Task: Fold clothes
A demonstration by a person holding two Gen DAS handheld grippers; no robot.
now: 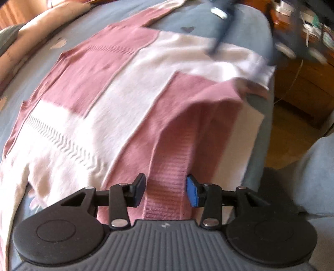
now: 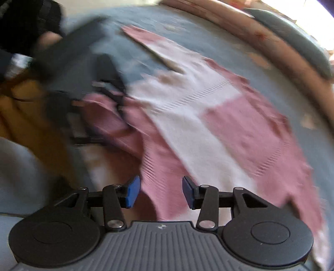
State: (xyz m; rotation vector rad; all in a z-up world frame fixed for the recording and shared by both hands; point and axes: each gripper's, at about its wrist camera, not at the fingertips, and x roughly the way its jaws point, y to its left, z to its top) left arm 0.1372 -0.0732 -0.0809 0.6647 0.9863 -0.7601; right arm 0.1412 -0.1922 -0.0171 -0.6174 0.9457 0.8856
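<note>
A pink and white block-patterned sweater (image 1: 129,91) lies spread on the blue bed sheet (image 1: 208,16). My left gripper (image 1: 166,192) points steeply down at it. A pink ribbed band (image 1: 167,187) of a raised fold runs between its pads, which stand apart at the band's edges. The jaws look open. In the right wrist view the sweater (image 2: 208,125) is blurred. My right gripper (image 2: 160,192) is open over a pink fold (image 2: 162,179) near the sweater's edge. The other gripper (image 2: 100,83) shows as a dark blur at the left, on bunched pink cloth.
The bed's edge (image 1: 269,104) runs down the right, with wooden floor (image 1: 292,135) and a wooden cabinet (image 1: 302,87) beyond. A floral quilt (image 1: 41,27) borders the far side. A dark pillow (image 2: 296,45) lies on it.
</note>
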